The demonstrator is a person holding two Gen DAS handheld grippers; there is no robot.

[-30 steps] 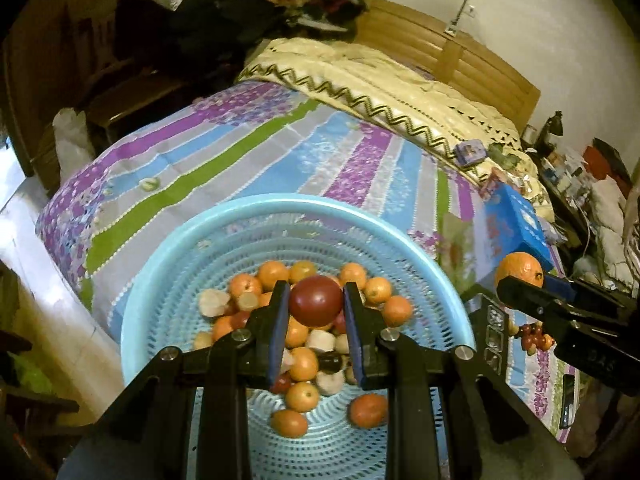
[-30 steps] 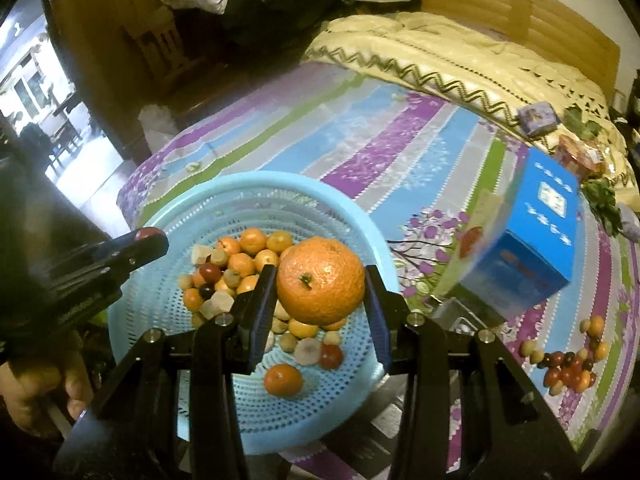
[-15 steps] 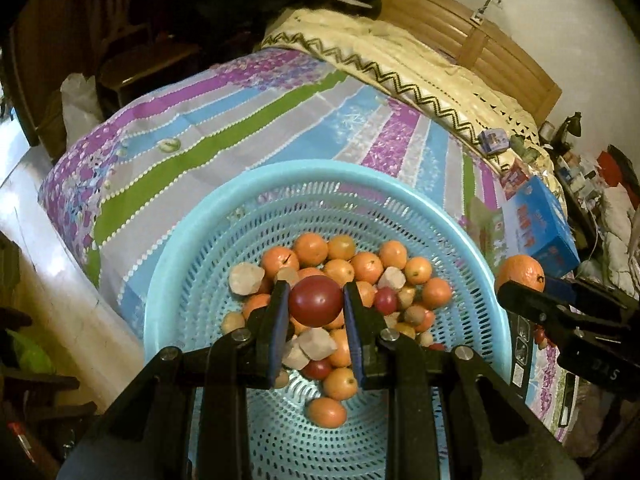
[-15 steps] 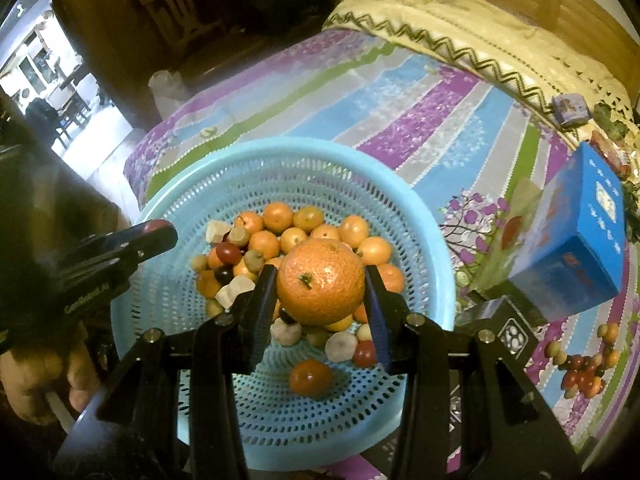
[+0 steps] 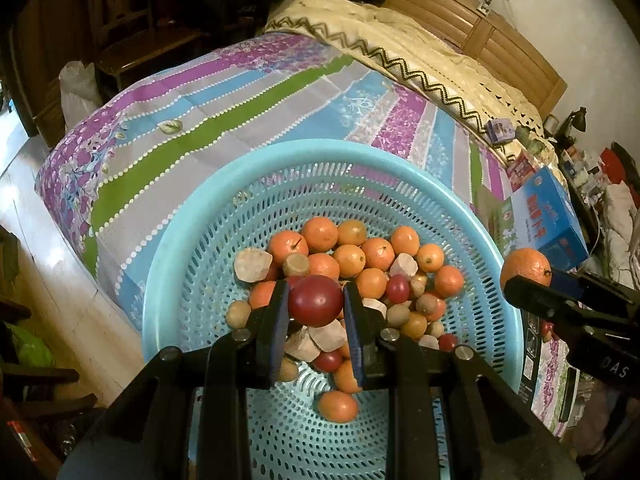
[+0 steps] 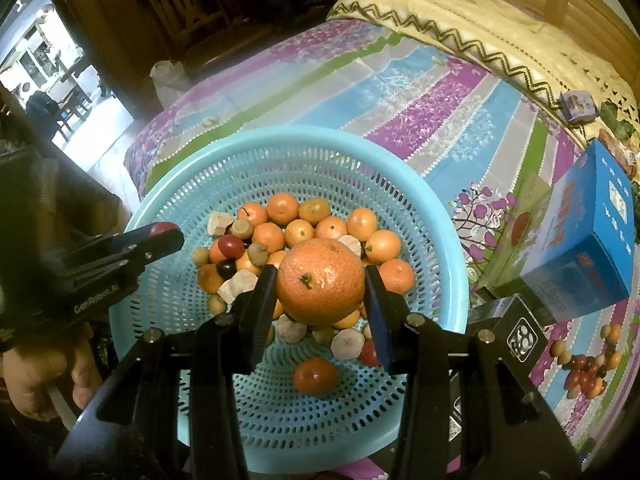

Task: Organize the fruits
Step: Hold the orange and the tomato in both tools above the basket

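Observation:
A light-blue perforated basket sits on a striped bedspread and holds several small oranges, dark red fruits and pale chunks. My left gripper is shut on a dark red round fruit and hangs above the pile in the basket. My right gripper is shut on a large orange, also above the pile. In the left wrist view the right gripper shows at the basket's right rim with the large orange. The left gripper shows at the left in the right wrist view.
A blue box stands right of the basket on the bedspread. More small fruits lie in a heap at the right. A dark device sits beside the basket. A person's hand holds the left gripper's handle.
Both grippers have come down and forward over the basket, so it looks larger and more centred. Each still holds its fruit.

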